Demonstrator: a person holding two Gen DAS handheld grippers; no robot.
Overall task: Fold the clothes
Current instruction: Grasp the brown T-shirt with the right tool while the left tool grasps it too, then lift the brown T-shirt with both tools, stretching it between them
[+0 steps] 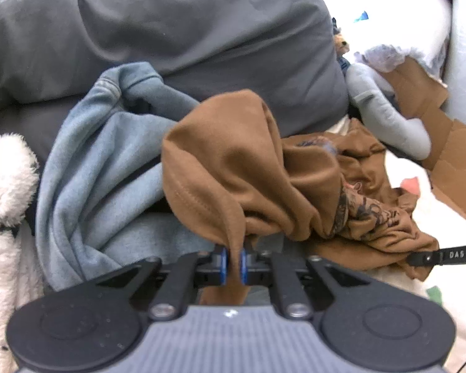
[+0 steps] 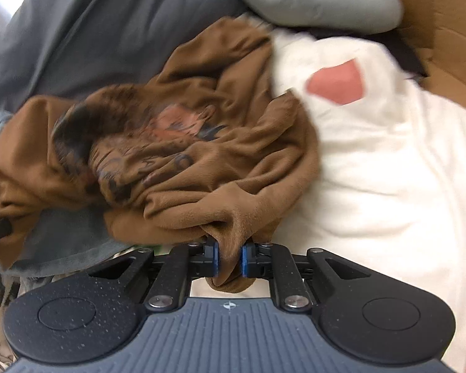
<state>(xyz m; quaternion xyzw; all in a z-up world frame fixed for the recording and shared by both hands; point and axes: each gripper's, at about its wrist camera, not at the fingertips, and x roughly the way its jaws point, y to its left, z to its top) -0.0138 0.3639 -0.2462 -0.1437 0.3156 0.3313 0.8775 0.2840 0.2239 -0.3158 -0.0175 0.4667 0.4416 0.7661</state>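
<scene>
While both tongs pinch brown shirt [image 1: 233,161] – left tongs [image 1: 233,264] | right tongs [image 2: 230,261] – clamped

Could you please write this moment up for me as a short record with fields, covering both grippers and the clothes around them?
left gripper: jaws shut on a hemmed edge of the brown shirt
right gripper: jaws shut on a bunched fold of the same shirt
shirt state: crumpled, printed graphic showing, not yet spread flat
under the shirt: light blue garment on the left gripper's side, white fabric on the right gripper's side
behind: dark grey bedding
far right: cardboard box
</scene>
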